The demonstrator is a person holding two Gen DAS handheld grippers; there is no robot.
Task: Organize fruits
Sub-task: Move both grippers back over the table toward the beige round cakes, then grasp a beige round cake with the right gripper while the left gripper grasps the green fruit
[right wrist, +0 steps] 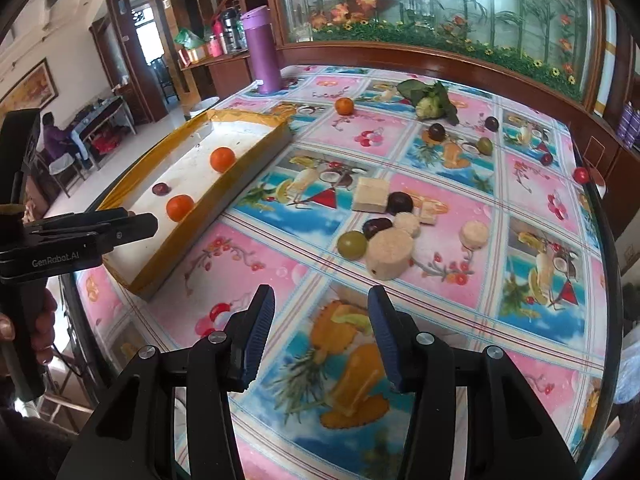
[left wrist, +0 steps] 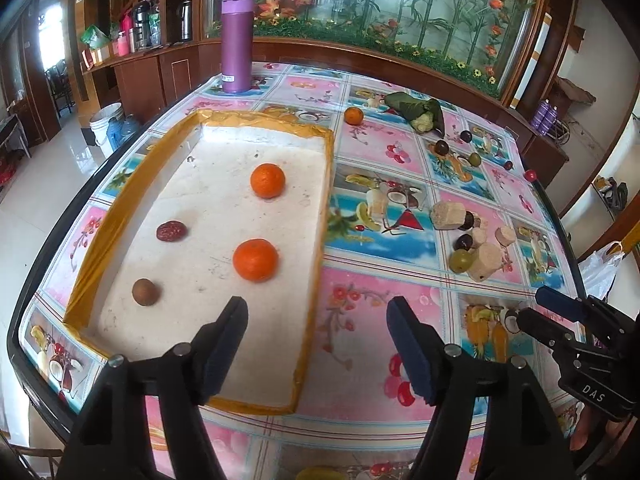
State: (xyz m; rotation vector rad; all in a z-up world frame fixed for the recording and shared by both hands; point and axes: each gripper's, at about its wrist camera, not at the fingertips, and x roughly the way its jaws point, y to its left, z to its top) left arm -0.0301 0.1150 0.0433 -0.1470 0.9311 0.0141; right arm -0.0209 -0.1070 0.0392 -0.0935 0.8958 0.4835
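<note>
Judging progress, I counted two oranges (left wrist: 255,260), a red date (left wrist: 171,231) and a brown fruit (left wrist: 146,291) in the tray (left wrist: 326,184); one orange (right wrist: 344,106) and several plums (right wrist: 401,202) remained on the surface (right wrist: 532,320). Left gripper (left wrist: 316,344) and right gripper (right wrist: 322,332) both had fingers spread, empty.

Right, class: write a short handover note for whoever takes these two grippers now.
Left gripper: open, empty, over the tray's near end.
Right gripper: open, empty, above the tablecloth.
Done: tray holds two oranges, a red date and a brown fruit.
Left: third orange, green plum, dark plums and cherry tomato lie loose among beige blocks.
</note>
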